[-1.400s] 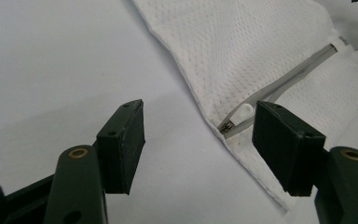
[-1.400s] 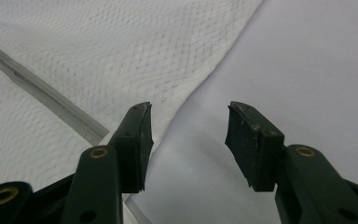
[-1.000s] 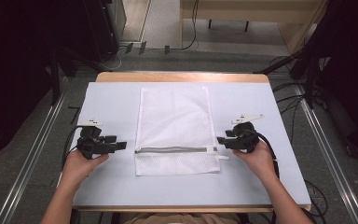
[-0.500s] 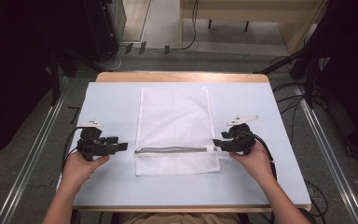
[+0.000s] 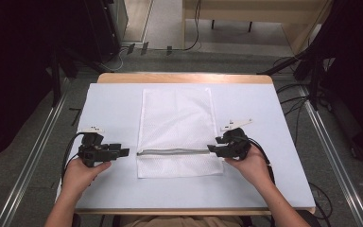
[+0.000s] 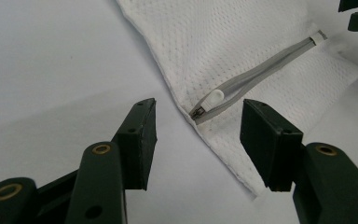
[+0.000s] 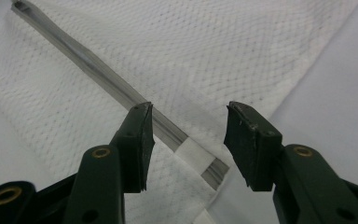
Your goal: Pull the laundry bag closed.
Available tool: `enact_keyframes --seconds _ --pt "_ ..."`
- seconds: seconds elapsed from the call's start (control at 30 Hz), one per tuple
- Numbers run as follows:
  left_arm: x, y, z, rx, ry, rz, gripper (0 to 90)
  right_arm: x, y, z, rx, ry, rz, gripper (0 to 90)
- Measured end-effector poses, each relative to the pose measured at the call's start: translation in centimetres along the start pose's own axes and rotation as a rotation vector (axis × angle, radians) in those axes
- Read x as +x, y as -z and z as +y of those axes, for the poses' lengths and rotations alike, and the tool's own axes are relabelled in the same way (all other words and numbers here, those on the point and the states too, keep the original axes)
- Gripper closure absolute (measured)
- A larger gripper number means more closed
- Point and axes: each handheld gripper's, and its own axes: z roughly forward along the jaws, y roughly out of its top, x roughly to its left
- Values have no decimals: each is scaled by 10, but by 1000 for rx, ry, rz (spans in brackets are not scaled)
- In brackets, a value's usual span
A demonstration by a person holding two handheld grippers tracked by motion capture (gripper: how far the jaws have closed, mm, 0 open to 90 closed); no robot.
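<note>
White mesh laundry bag (image 5: 177, 130) lies flat at the middle of the pale blue table (image 5: 113, 104), long axis running away from the person. Fine dotted weave. A grey zipper (image 5: 172, 152) crosses its near end; white pull tab (image 6: 213, 98) sits at the left end. Left gripper (image 5: 121, 152) rests just left of the bag, jaws wide, holding nothing. Right gripper (image 5: 211, 149) at the zipper's right end, jaws wide, straddling it.
</note>
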Motion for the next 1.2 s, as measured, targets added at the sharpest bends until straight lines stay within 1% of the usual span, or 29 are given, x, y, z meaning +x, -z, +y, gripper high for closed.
enact_keyframes --seconds 0.1,0.2,0.33,0.37,0.43,0.47,0.53,0.57,0.6,0.63,0.73,0.77,0.8,0.83,0.87,0.9,0.93,0.97,1.0,1.13,1.17,1.2 --pt "0 -1 -2 2 -12 9 444 6 -3 3 2 13 16 530" --pt "0 0 -3 1 -3 9 441 12 -6 6 2 11 33 532" --pt "-1 0 -5 -1 -3 16 429 18 -9 9 5 15 52 538" --pt "-1 1 -6 -1 -9 16 425 22 -11 11 7 20 65 539" --pt "-3 0 -8 -6 -4 14 418 25 -13 14 5 37 74 541" --pt "-3 0 -8 -11 -13 11 413 26 -15 15 6 43 77 542" --pt "-4 -1 -8 -17 -31 23 411 29 -17 18 8 37 91 546" --pt "-3 -1 -8 -17 -27 17 411 30 -19 20 6 36 102 547" --pt "-2 -2 -8 -20 -9 8 409 31 -22 22 5 32 109 550" --pt "-1 -3 -8 -15 -4 6 407 33 -24 24 8 35 116 552" --pt "-1 -3 -10 0 -10 19 409 41 -29 29 15 60 126 560" --pt "0 -3 -11 3 -9 19 409 41 -29 29 15 60 126 560" --pt "0 -2 -12 4 -8 20 409 46 -32 33 15 71 148 561" --pt "0 -2 -13 6 -7 20 409 48 -33 35 16 78 156 564" --pt "-1 -1 -14 4 -3 18 409 48 -33 35 16 78 156 564" --pt "-1 -1 -15 5 -6 17 408 54 -36 39 22 98 160 564" --pt "-1 0 -15 10 -12 22 408 54 -36 39 22 98 160 564" --pt "-1 0 -16 10 -15 21 408 59 -38 42 26 116 165 565" --pt "-2 0 -16 15 -16 22 408 61 -39 43 28 123 167 566" --pt "-2 2 -17 12 -19 22 404 65 -43 48 31 134 167 567" --pt "-2 2 -17 12 -20 22 398 68 -44 52 33 126 173 572" --pt "-1 3 -17 14 -20 17 398 68 -44 52 33 126 173 572"
